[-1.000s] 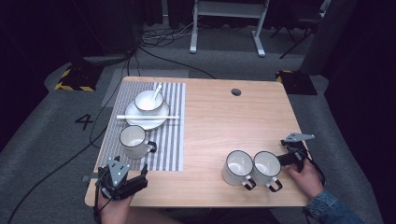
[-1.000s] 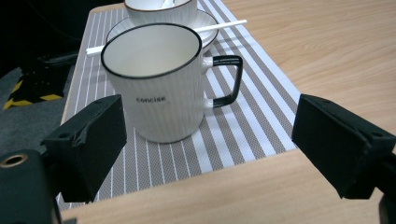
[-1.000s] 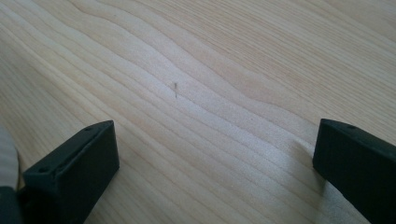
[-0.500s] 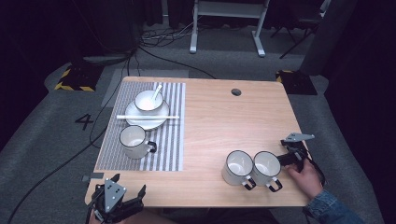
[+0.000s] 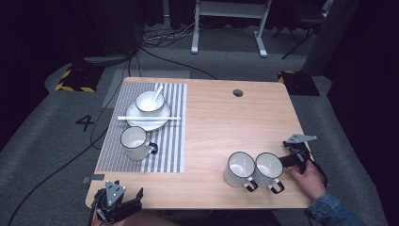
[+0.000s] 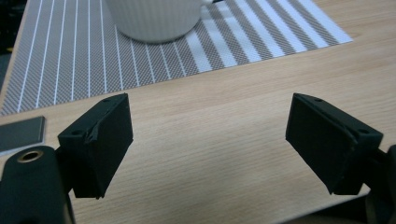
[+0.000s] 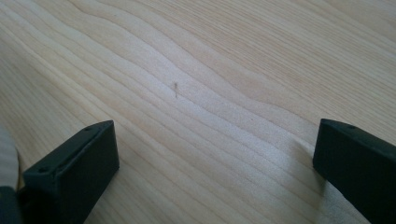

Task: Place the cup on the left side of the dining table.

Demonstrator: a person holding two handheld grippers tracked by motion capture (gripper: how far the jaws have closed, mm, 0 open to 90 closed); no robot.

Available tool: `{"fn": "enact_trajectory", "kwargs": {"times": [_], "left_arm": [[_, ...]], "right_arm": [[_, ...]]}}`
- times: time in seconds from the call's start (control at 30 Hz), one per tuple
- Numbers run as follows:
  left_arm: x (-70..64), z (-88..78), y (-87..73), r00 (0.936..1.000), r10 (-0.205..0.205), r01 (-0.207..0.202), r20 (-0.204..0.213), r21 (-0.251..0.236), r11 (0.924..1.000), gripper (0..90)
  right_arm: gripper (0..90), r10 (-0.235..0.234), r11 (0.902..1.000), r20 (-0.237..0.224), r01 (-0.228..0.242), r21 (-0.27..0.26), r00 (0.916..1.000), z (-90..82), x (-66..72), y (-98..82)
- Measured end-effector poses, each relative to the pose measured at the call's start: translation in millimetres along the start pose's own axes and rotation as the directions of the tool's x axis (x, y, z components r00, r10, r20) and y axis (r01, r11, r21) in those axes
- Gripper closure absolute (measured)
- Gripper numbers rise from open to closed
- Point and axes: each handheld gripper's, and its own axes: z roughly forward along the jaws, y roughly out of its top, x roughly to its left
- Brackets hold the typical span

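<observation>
Your left gripper [image 5: 123, 205] hangs spread and empty off the near-left table [image 5: 226, 117] edge, clear of the mat mug [image 5: 134, 143]. Your right gripper [image 5: 289, 159], also spread wide (nothing between), sits beside the near-right mug pair [image 5: 254, 169].

On my counter [image 5: 221, 122] a striped mat [image 5: 171, 141] carries a mug [image 5: 134, 142] and a plate [image 5: 148, 115] with bowl [image 5: 149, 101], spoon [image 5: 156, 93] and chopsticks [image 5: 148, 117]; two mugs [image 5: 254, 170] touch near the right edge.
</observation>
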Motion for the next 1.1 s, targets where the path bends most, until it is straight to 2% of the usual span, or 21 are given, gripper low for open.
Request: {"fn": "enact_trajectory", "kwargs": {"times": [0.13,0.2,0.23,0.3,0.4,0.47,0.53,0.57,0.6,0.67,0.73,0.77,0.8,0.83,0.9,0.93,1.1], "left_arm": [[5.2,11.7,-4.4,0.9987,-0.045,0.045,-0.023,0.016,0.9989,15.0],[6.1,17.1,-5.6,0.9974,-0.046,0.048,-0.055,0.033,0.9983,15.2],[5.6,22.5,-6.8,0.9961,-0.036,0.042,-0.080,0.065,0.9970,15.2],[5.4,25.5,-7.1,0.9958,-0.029,0.035,-0.087,0.076,0.9965,14.8],[5.8,30.5,-9.0,0.9984,-0.042,0.043,-0.039,0.045,0.9980,15.3],[7.3,34.4,-12.8,0.9991,-0.034,0.033,-0.026,-0.008,0.9994,14.3],[7.9,34.9,-13.9,0.9993,-0.032,0.032,-0.020,-0.015,0.9994,14.2],[7.9,37.1,-15.6,0.9992,-0.035,0.034,-0.021,-0.043,0.9985,14.2],[7.9,37.1,-15.6,0.9992,-0.035,0.034,-0.021,-0.043,0.9985,14.2],[8.5,39.7,-17.5,0.9995,-0.030,0.029,-0.012,-0.074,0.9969,14.1],[8.7,43.2,-19.5,0.9996,-0.027,0.027,0.002,-0.111,0.9934,14.0],[9.5,46.9,-21.2,0.9996,-0.006,0.009,0.027,-0.142,0.9898,13.9],[9.5,46.9,-21.2,0.9996,-0.006,0.009,0.027,-0.142,0.9898,13.9],[12.5,52.7,-24.3,0.9958,0.039,-0.022,0.083,-0.193,0.9810,13.8],[12.9,53.5,-23.8,0.9945,0.050,-0.032,0.092,-0.191,0.9811,11.1],[12.9,54.4,-23.2,0.9954,0.052,-0.036,0.081,-0.194,0.9803,11.1],[9.3,58.6,-21.0,0.9971,0.031,-0.017,0.070,-0.188,0.9821,1.7]], "right_arm": [[0.4,0.000,1.0000,0.000,0.000,0.000,1.0000,0.0,0.0,0.0],[0.4,0.000,1.0000,0.000,0.000,0.000,1.0000,0.0,0.0,0.0],[0.4,0.000,1.0000,0.000,0.000,0.000,1.0000,0.0,0.0,0.0],[0.4,0.000,1.0000,0.000,0.000,0.000,1.0000,0.0,0.0,0.0],[0.4,-0.001,1.0000,0.000,0.001,0.000,1.0000,0.0,-0.1,0.0],[0.4,-0.002,1.0000,-0.002,0.002,0.001,1.0000,-0.1,-0.1,0.0],[0.4,0.000,1.0000,0.000,0.000,0.000,1.0000,0.0,0.0,0.0],[0.4,0.000,1.0000,0.000,0.000,0.000,1.0000,0.0,0.0,0.0],[0.4,0.000,1.0000,0.000,0.000,0.000,1.0000,0.0,0.0,0.0],[0.4,0.000,1.0000,0.000,0.000,0.000,1.0000,0.0,0.0,0.0],[0.4,0.000,1.0000,0.000,0.000,0.000,1.0000,0.0,0.0,0.0],[0.4,0.000,1.0000,0.000,0.000,0.000,1.0000,0.0,0.0,0.0],[0.4,0.000,1.0000,0.000,0.000,0.000,1.0000,0.0,0.0,0.0],[0.4,0.000,1.0000,0.000,0.000,0.000,1.0000,0.0,0.0,0.0],[0.4,0.000,1.0000,0.000,0.000,0.000,1.0000,0.0,0.0,0.0],[0.4,0.000,1.0000,0.000,0.000,0.000,1.0000,0.0,0.0,0.0],[0.4,0.000,1.0000,0.000,0.000,0.000,1.0000,0.0,0.0,0.0]]}}
